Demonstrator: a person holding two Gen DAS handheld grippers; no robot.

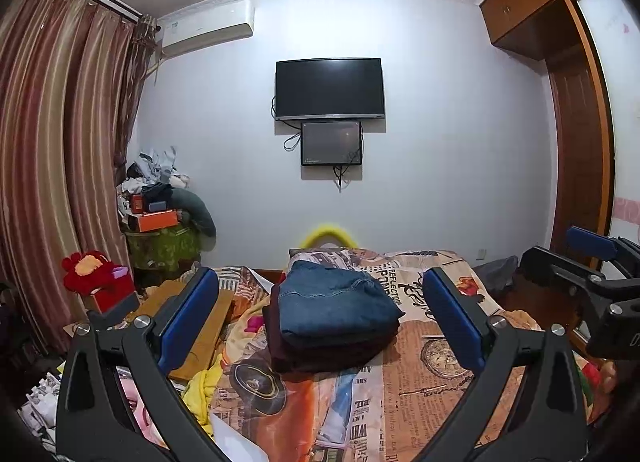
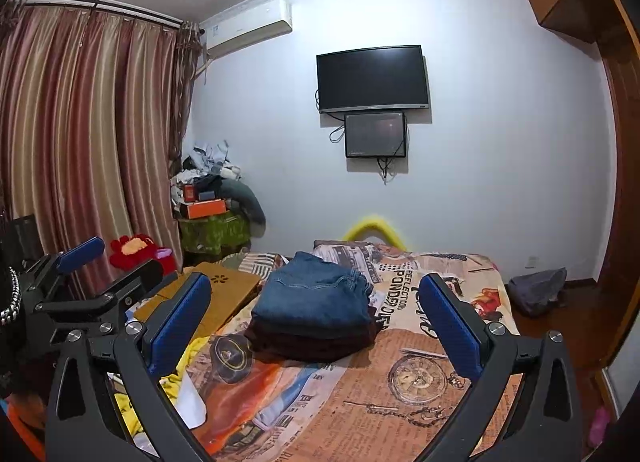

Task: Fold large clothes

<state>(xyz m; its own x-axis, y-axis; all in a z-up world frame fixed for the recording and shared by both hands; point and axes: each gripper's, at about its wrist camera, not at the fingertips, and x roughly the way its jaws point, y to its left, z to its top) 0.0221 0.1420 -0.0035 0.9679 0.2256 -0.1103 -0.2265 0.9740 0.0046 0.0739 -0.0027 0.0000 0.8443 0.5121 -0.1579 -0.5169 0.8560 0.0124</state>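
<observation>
At the centre of both views, a folded pair of blue jeans (image 1: 336, 298) is stacked squarely on a folded dark maroon garment (image 1: 320, 354), apparently more than one layer, though the dark folds are hard to separate. The stack is set on the printed bedspread (image 1: 424, 378), clear of the wooden board (image 2: 224, 290) at centre left, presumably so that it stays tidy. The left gripper (image 1: 320, 326) is held back from the pile with its blue pads (image 1: 188, 318) wide apart and nothing between them; the right gripper (image 2: 316, 326) is likewise spread and empty. The folding is judged finished, or a further garment awaited.
</observation>
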